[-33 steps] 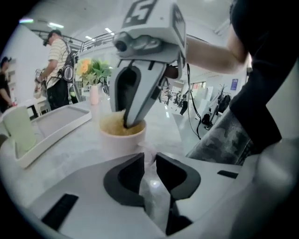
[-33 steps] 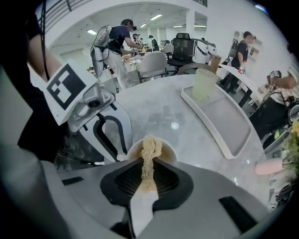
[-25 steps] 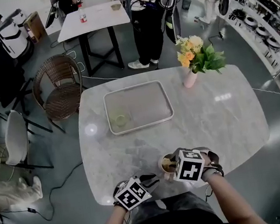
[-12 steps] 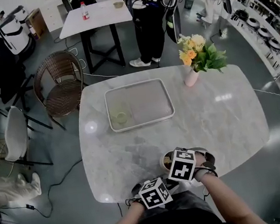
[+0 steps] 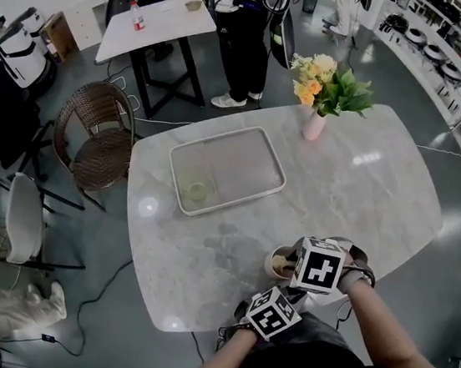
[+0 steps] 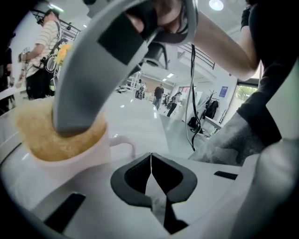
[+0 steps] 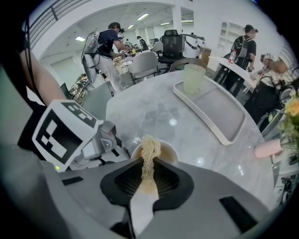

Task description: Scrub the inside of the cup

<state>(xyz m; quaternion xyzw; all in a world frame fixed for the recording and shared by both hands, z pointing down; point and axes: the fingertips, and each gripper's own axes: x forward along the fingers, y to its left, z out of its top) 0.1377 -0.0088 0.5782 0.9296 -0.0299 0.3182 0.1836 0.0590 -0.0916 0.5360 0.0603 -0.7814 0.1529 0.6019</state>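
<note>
We work at a pale marble table with rounded corners, set on a grey floor. The cup sits close to the table's near edge, a little right of its middle. Our right gripper points steeply down over the cup. Its jaws are clamped on a tan fibrous scrubber, whose end hangs into the cup's mouth. Our left gripper sits at the near edge, just left of the cup, with its jaws pressed together and nothing between them. The cup's handle stands just beyond their tips.

On the far half of the table, left of middle, lies a white tray with a pale green glass in its near left corner. A pink vase of yellow and white flowers stands at the far right.

Beyond the table's far left corner is a brown wicker chair, and a white chair stands off to the left. Farther back, a white-topped table on black legs carries a bottle, and a person in dark trousers stands just right of it. A black cable trails over the floor on the left.
</note>
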